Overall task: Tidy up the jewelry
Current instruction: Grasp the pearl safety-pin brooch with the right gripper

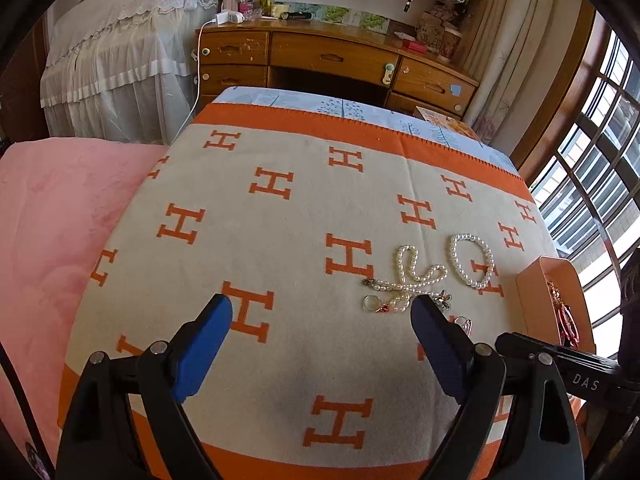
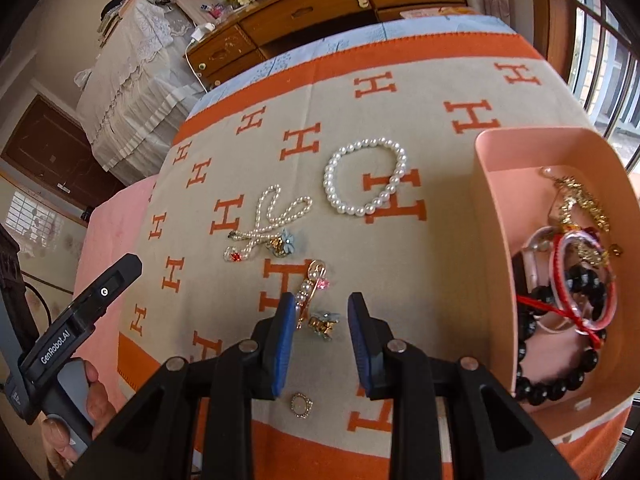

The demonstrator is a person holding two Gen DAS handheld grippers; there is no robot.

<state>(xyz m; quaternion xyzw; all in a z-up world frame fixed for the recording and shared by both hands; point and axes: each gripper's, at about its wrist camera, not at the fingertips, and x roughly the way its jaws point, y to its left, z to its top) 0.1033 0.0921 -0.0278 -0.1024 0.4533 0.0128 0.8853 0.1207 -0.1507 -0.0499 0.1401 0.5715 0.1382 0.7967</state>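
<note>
Loose jewelry lies on the beige blanket with orange H marks. A round pearl bracelet (image 2: 365, 176) (image 1: 471, 255), a tangled pearl necklace (image 2: 269, 220) (image 1: 412, 276) and a ring with a red stone (image 1: 374, 304) lie in the middle. My right gripper (image 2: 322, 312) is open, low over a small blue flower earring (image 2: 324, 322) that sits between its fingers; a gold pearl pin (image 2: 310, 286) touches its left finger. An oval ring (image 2: 301, 404) lies under it. A pink box (image 2: 496, 216) (image 1: 532, 280) at the right holds bracelets. My left gripper (image 1: 322, 308) is open and empty above the blanket.
A second blue flower earring (image 2: 285, 242) lies by the necklace. A pink bedspread (image 1: 52, 232) lies left of the blanket. A wooden desk (image 1: 332, 56) stands beyond the far edge, a window (image 1: 596, 168) is at the right.
</note>
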